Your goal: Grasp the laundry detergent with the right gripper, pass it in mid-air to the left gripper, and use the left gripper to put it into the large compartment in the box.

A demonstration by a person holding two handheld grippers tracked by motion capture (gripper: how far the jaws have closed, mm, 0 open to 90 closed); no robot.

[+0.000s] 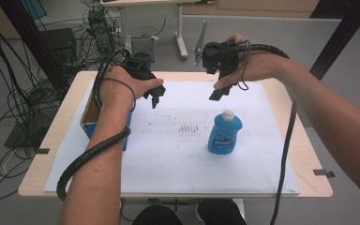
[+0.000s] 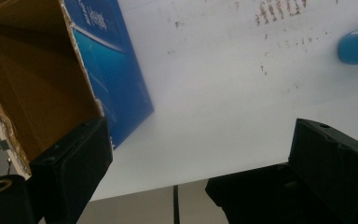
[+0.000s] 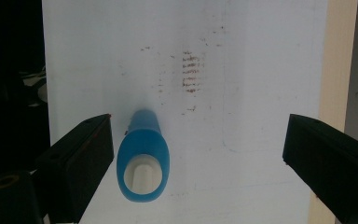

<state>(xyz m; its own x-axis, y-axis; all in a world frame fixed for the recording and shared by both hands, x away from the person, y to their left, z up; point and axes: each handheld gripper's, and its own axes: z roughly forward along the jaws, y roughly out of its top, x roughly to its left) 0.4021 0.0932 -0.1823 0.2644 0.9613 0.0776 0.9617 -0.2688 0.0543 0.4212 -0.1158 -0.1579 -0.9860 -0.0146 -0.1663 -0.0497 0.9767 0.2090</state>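
The right tool (image 1: pixel 221 89) is hanging in the air above the far part of the desk (image 1: pixel 304 154), and its jaws are standing wide apart with nothing between them. In the right gripper view it is looking straight down on the blue plastic dish-soap bottle with a white cap (image 3: pixel 142 158), which is sitting close to the jaw at 9 o'clock, not yet centred in the gap. On the white sheet covering the desk (image 1: pixel 168 164) this bottle (image 1: pixel 225 133) is standing upright, at about 6 o'clock from the right tool and well apart from it.

The left tool (image 1: pixel 155 96) is also spread open and empty, hovering just beside the open blue cardboard box with a brown inside (image 1: pixel 93 117), which is lying at 9 o'clock on the sheet.

It seems that the step in hand is the approach for grasping the bottle. The next move is probably calling for the right tool to come down, shift so that the bottle sits midway between the jaws, and then close on its body. The box is perhaps the destination, although this is difficult to judge from here.
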